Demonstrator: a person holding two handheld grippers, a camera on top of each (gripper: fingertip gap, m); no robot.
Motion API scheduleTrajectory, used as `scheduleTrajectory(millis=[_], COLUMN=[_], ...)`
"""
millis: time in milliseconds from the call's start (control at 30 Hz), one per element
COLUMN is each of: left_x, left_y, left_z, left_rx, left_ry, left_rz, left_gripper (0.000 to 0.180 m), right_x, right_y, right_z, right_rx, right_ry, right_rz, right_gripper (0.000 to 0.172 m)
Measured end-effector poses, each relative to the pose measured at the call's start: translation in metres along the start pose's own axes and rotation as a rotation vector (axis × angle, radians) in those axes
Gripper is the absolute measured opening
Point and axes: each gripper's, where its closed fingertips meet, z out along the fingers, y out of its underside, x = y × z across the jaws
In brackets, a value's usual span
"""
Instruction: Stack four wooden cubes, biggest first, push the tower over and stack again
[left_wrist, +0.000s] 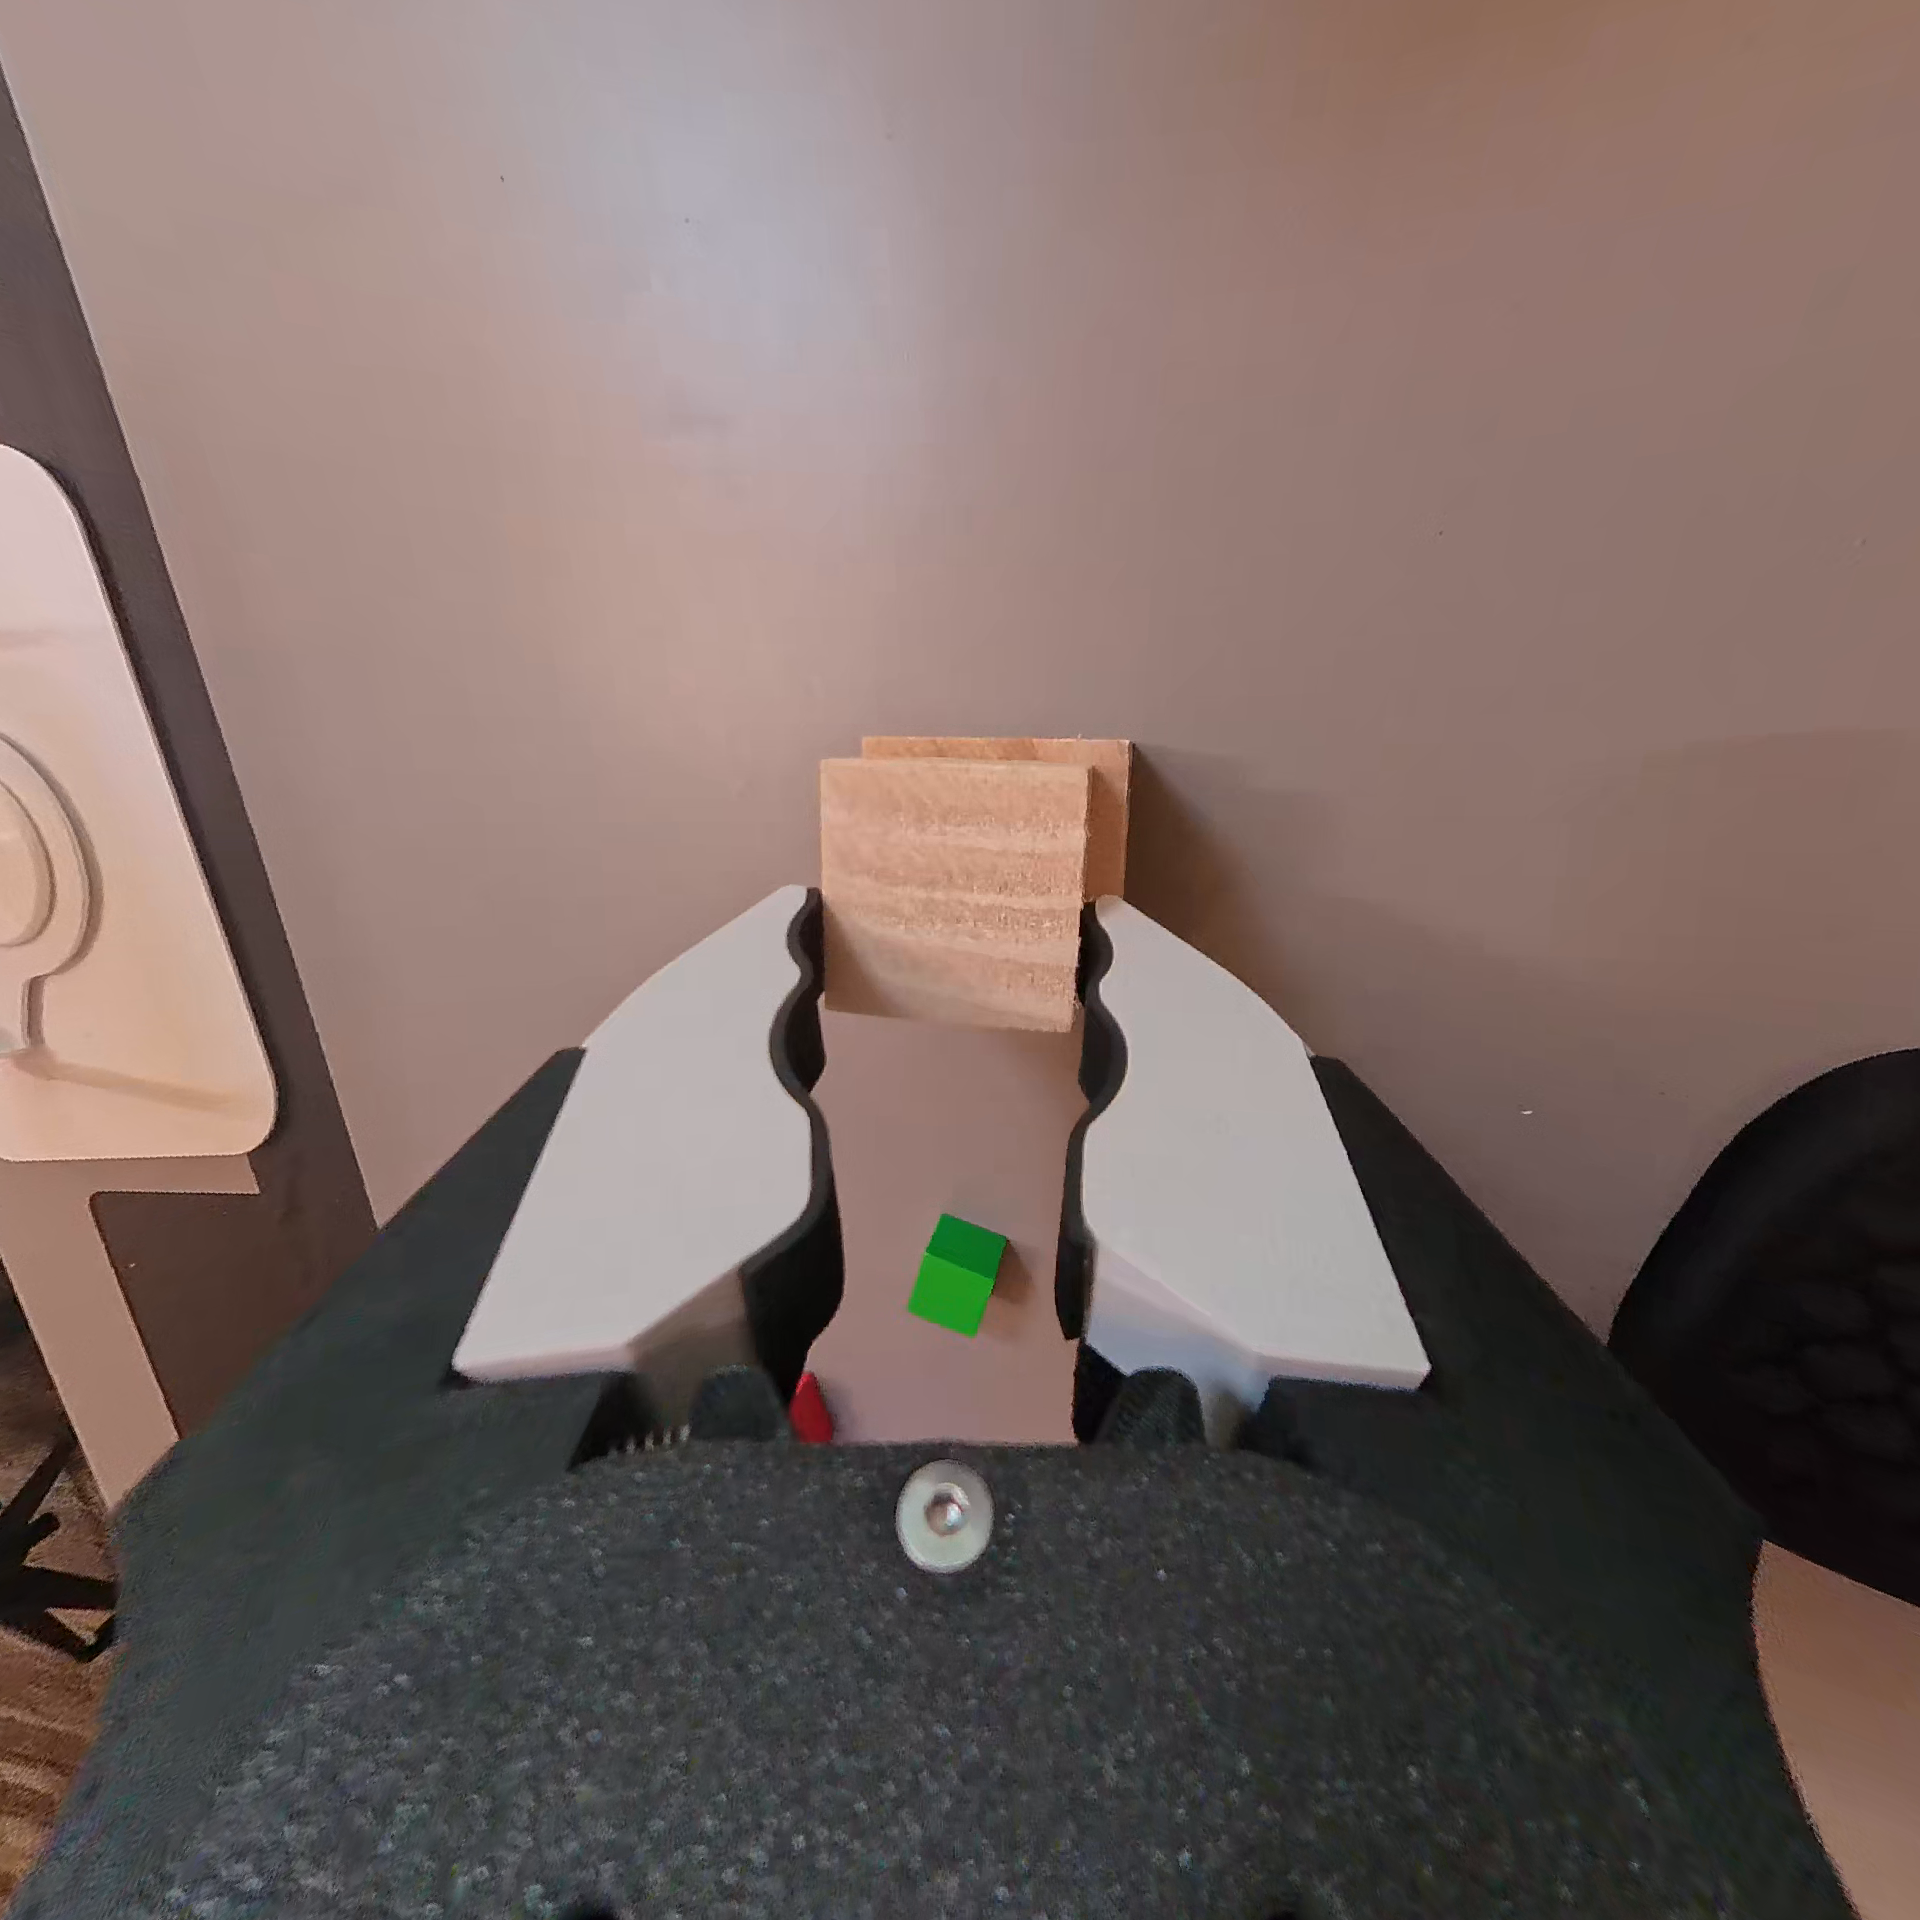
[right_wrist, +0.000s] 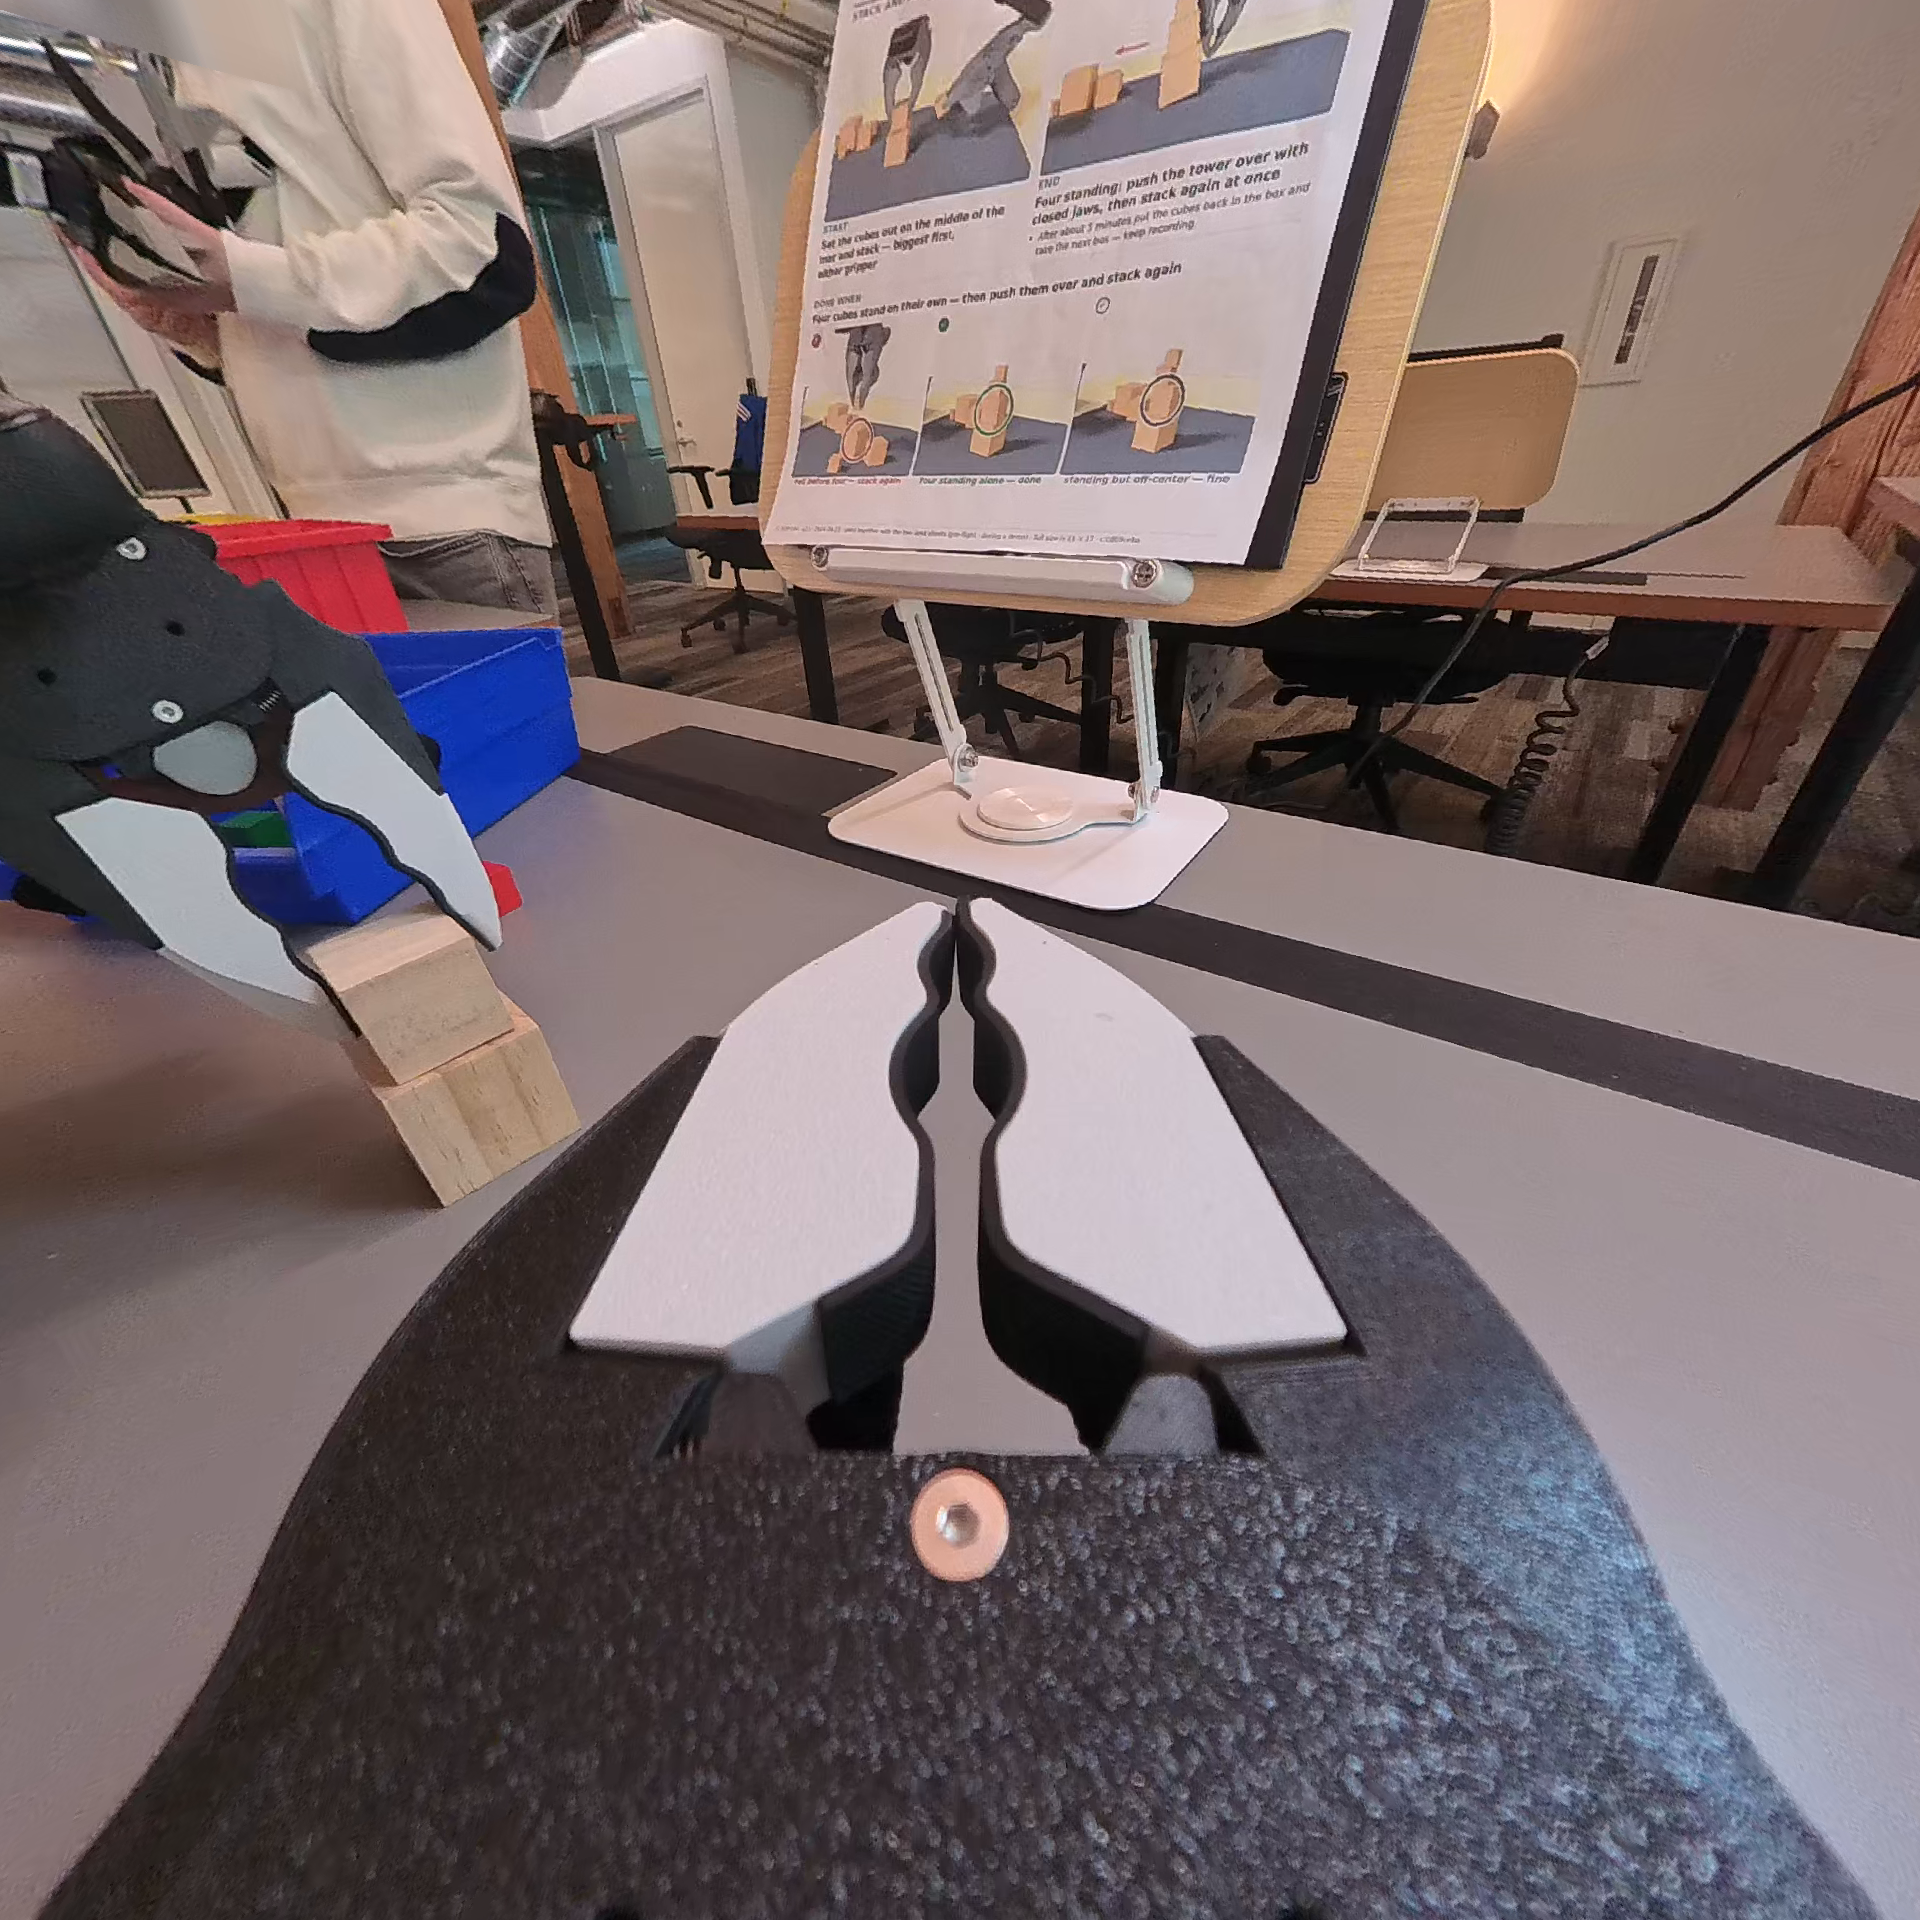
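- Left wrist view looked straight down on the grey table (left_wrist: 1351, 520): my left gripper (left_wrist: 951, 935) clenched a pale wooden cube (left_wrist: 951, 894), both black pads pressed on its opposite sides.
- The cube had no long axis; its top face pointed up at the camera, grain running across between my fingers.
- It sat on a larger wooden cube (left_wrist: 1110, 821), offset so the lower one showed at the far and right edges.
- A small green cube (left_wrist: 956, 1273) lay on the table nearer my palm.
- In the right wrist view, my right gripper (right_wrist: 956, 920) was clenched on nothing, well apart from the stack, over the table before a white stand base (right_wrist: 1039, 831).
- Blue bins (right_wrist: 478, 707) stood behind the stack.
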Motion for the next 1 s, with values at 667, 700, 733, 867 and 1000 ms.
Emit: scheduleTrajectory(millis=[667, 700, 733, 867, 1000], left_x=[-0.042, -0.035, -0.029, -0.008, 0.002], left_y=[0.108, 0.117, 0.127, 0.138, 0.136], left_z=[-0.065, -0.056, -0.047, -0.020, 0.001], left_rx=[0.298, 0.240, 0.171, 0.023, -0.056], left_ry=[-0.459, -0.433, -0.409, -0.258, -0.176], left_rz=[-0.680, -0.690, -0.701, -0.777, -0.852], left_gripper=[0.030, 0.031, 0.032, 0.040, 0.049], right_x=[0.005, 0.005, 0.004, 0.002, 0.003], right_y=[0.011, 0.013, 0.015, 0.021, 0.023], right_z=[0.004, 0.005, 0.005, 0.008, 0.008], right_rx=[-0.030, -0.037, -0.043, -0.066, -0.073], right_ry=[0.036, 0.035, 0.036, 0.033, 0.035], right_rz=[-0.006, -0.010, -0.015, -0.026, -0.027], right_gripper=[0.000, 0.000, 0.000, 0.000, 0.000])
